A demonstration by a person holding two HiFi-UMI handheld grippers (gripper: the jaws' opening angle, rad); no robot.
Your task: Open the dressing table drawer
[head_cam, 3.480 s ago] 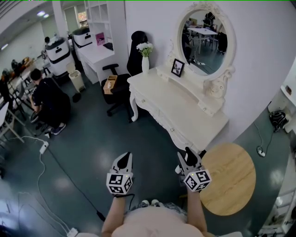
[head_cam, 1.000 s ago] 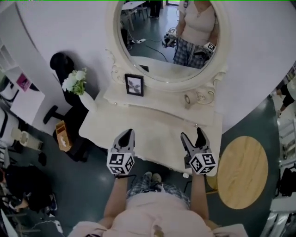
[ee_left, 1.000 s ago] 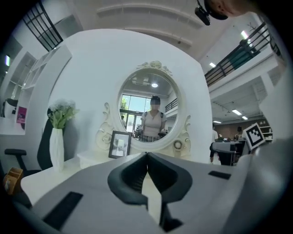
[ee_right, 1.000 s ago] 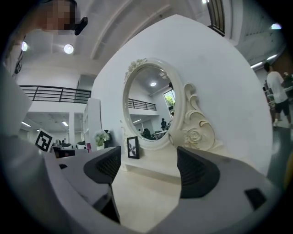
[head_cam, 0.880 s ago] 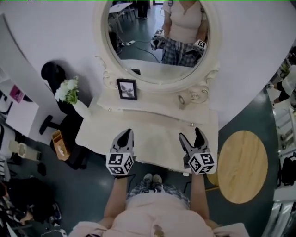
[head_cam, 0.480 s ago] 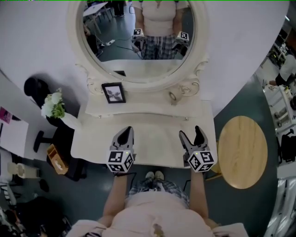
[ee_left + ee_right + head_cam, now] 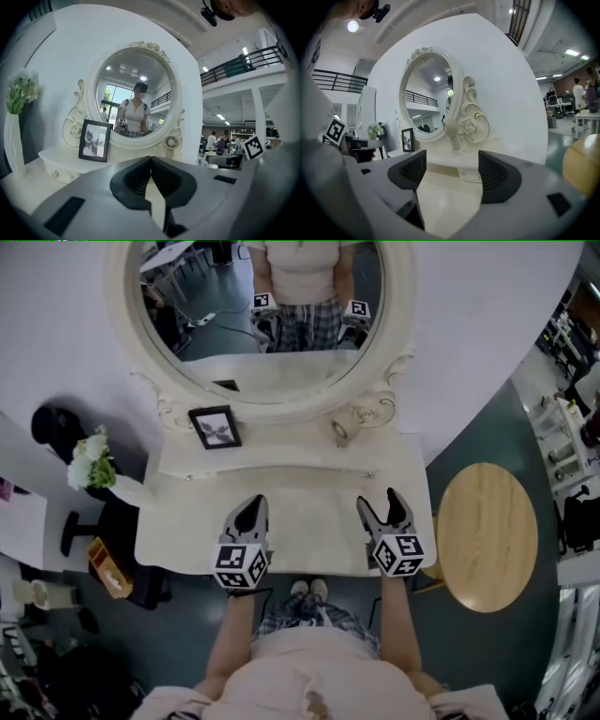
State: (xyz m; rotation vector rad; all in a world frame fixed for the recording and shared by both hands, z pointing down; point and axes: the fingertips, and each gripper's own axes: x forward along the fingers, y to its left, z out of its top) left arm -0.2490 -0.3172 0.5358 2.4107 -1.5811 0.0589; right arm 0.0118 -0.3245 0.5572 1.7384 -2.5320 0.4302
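The white dressing table stands right in front of me under its oval mirror. Its front drawer face is hidden below the tabletop edge in the head view. A small knobbed drawer in the raised back shelf shows ahead of the right gripper. My left gripper hovers over the tabletop's front left, jaws shut with nothing in them. My right gripper hovers over the front right, open. Its jaws have just been closing a little, and between them only the tabletop shows.
A black photo frame and a small round ornament stand on the back shelf. A vase of white flowers sits at the table's left end. A round wooden stool stands to the right, a black chair to the left.
The table has come square in front of me and closer. Both grippers have moved forward over its front edge and dipped. The right jaws have narrowed slightly.
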